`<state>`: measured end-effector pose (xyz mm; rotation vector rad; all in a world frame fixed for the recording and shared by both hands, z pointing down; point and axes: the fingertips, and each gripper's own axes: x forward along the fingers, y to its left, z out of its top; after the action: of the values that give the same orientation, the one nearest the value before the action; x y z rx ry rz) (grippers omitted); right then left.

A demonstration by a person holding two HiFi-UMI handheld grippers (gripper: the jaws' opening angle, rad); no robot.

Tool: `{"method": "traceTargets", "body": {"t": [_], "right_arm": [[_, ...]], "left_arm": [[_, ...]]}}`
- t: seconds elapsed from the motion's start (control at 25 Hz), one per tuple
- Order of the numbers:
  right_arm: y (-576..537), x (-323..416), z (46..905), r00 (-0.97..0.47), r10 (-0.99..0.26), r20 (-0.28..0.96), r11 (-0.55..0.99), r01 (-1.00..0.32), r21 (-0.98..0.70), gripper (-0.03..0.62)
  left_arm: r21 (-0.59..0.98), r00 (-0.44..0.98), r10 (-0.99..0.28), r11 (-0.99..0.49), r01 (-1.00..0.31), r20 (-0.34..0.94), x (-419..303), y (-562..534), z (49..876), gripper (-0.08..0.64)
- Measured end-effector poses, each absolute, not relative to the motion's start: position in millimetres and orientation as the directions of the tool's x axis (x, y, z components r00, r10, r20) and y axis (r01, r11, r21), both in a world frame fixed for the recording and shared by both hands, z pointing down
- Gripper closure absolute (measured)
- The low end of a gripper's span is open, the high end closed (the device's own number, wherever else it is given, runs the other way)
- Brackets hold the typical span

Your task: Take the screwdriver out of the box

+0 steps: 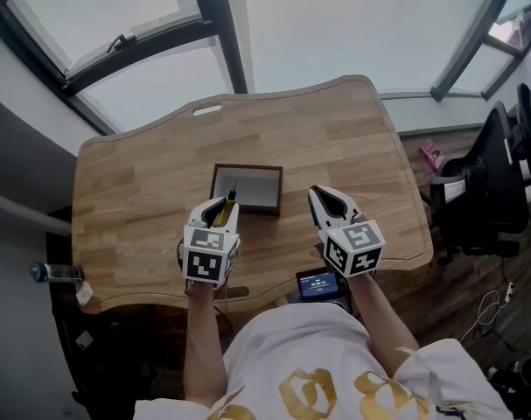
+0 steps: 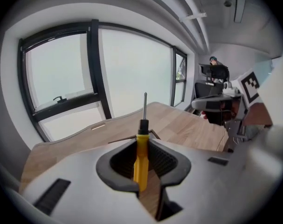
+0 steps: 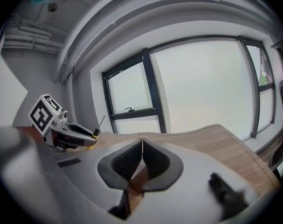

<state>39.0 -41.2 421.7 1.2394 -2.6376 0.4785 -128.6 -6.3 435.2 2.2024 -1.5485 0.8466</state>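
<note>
My left gripper [image 1: 220,206] is shut on a screwdriver [image 2: 141,149] with a yellow handle, a black collar and a thin metal shaft that points up and away. It is lifted above the near left corner of the dark open box [image 1: 248,188] on the wooden table [image 1: 151,182]. In the right gripper view the screwdriver [image 3: 97,129] shows at the left, sticking out of the left gripper. My right gripper [image 1: 322,198] hangs to the right of the box, its jaws shut with nothing between them [image 3: 141,143].
A small device with a lit screen [image 1: 318,284] sits at the table's near edge. An office chair [image 1: 492,191] stands to the right of the table, and large windows [image 2: 62,87] lie beyond it. The table has a handle slot [image 1: 206,109] at its far edge.
</note>
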Motion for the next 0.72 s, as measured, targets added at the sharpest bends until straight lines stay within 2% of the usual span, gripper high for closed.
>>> {"method": "traceTargets", "body": {"t": [0.48, 0.72], "right_arm": [[-33.0, 37.0, 415.7, -0.616, -0.731, 0.293, 0.593, -0.786, -0.175, 0.56], [-32.2, 30.9, 414.1, -0.621, -0.728, 0.29, 0.602, -0.782, -0.161, 0.561]], "left_arm": [[0.16, 0.314, -0.849, -0.271, -0.949, 0.426, -134.9, 0.3, 408.9, 0.479], [0.131, 0.298, -0.858, -0.267, -0.955, 0.419, -135.4, -0.8, 412.1, 0.479]]}}
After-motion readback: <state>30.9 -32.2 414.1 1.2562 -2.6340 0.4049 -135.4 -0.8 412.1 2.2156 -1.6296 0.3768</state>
